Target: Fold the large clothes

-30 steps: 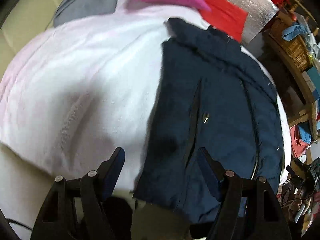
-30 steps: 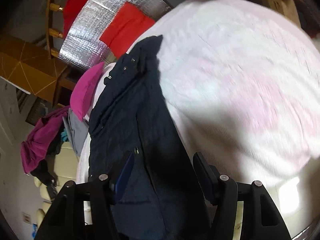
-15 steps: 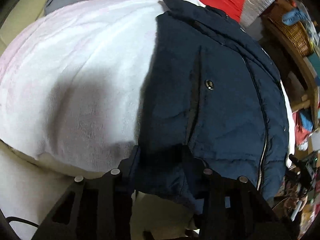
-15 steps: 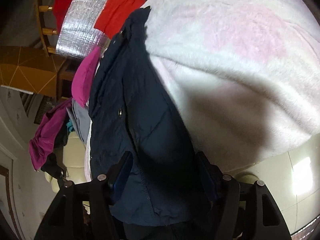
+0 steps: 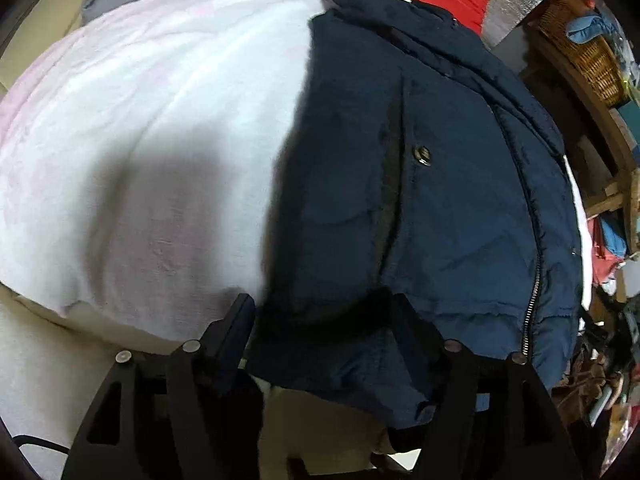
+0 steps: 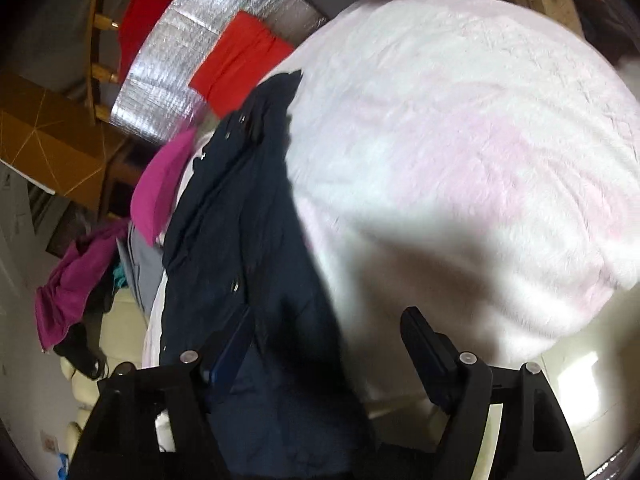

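Note:
A navy padded jacket with a snap button and a zipper lies folded lengthwise on a white and pale pink fluffy blanket. Its hem hangs over the blanket's near edge. My left gripper is open, its fingers on either side of the hem's left part. In the right wrist view the jacket runs away from me along the left. My right gripper is open over the jacket's right edge, its left finger against the fabric and its right finger over the blanket.
A magenta garment, a grey one and a red cloth on silver foil padding lie beyond the jacket. A wicker basket on wooden shelving stands at the right. Pale tiled floor lies below the blanket's edge.
Both grippers have come in low to the jacket's near hem. The left gripper narrowed around the hem half a second ago and now stands wide open again. The right gripper has drawn back slightly.

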Tool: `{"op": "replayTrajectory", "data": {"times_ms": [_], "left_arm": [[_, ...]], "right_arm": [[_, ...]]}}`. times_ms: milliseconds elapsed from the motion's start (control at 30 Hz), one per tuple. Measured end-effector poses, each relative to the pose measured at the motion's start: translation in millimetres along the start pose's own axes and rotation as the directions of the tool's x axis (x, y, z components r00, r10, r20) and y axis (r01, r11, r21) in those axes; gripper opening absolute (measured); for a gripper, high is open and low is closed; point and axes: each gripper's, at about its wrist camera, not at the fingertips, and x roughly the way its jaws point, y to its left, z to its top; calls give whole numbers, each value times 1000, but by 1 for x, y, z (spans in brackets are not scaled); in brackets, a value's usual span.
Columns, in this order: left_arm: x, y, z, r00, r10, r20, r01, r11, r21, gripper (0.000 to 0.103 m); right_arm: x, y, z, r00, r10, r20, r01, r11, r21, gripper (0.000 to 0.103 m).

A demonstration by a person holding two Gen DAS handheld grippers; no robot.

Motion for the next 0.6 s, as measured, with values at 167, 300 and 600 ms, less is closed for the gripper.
{"op": "replayTrajectory", "data": {"times_ms": [167, 300, 600], "left_arm": [[0, -8, 0, 999, -53, 10, 52, 998, 30, 41], [-2, -20, 1, 998, -55, 24, 53, 995, 87, 37], [0, -24, 9, 994, -108, 26, 105, 990, 91, 18]], "right_arm": [[20, 17, -11, 997, 2, -83, -8, 997, -72, 43], [36, 45, -28, 984, -39, -173, 6, 982, -187, 31], [38, 54, -23, 977, -61, -203, 14, 975, -224, 14]]}}
